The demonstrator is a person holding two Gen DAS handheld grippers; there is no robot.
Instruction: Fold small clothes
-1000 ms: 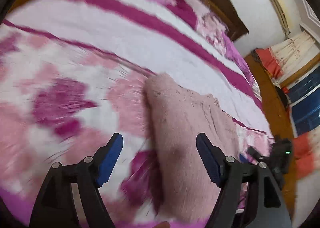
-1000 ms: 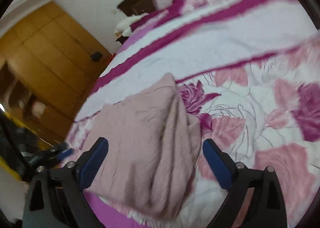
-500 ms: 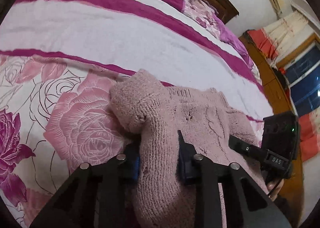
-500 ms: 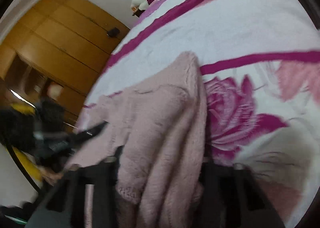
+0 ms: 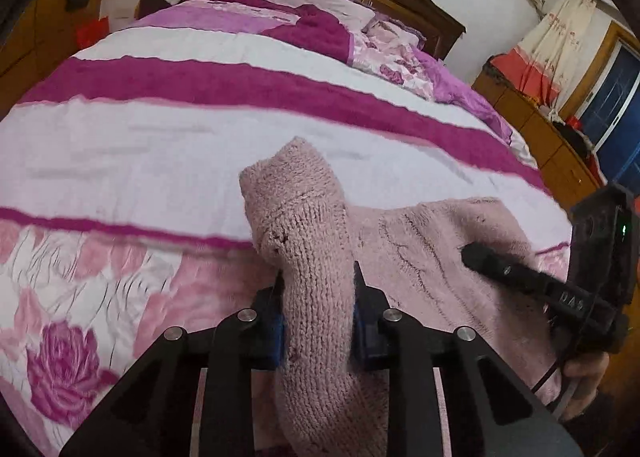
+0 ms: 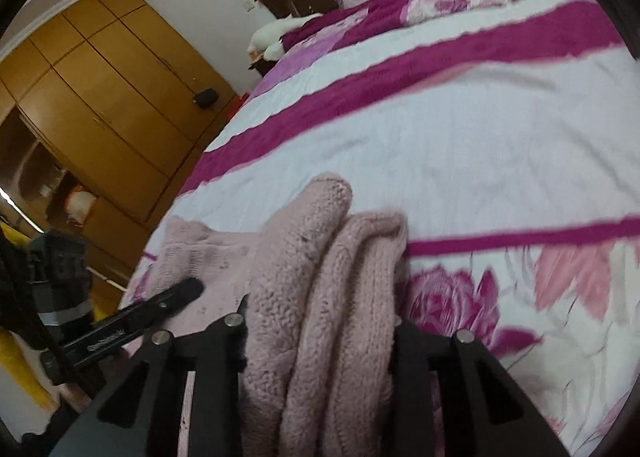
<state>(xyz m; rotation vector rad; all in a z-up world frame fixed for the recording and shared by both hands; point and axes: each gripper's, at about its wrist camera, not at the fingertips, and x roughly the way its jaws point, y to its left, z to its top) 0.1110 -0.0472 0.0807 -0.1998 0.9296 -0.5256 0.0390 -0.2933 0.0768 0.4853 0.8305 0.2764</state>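
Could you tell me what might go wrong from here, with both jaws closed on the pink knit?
1. The left gripper pinches only a narrow ridge of the pink knit; it may slip out.
2. The right gripper clamps a thick bunch, so layers could shift unevenly.
3. The knit may drag on the bedspread and wrinkle.

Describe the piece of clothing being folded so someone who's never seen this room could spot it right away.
Start at the big bed with its white and magenta striped, rose-printed cover. At its near edge lies a dusty pink knitted garment, pinched by the left gripper and right gripper. It is the only plain, fuzzy knit on the patterned bedding.
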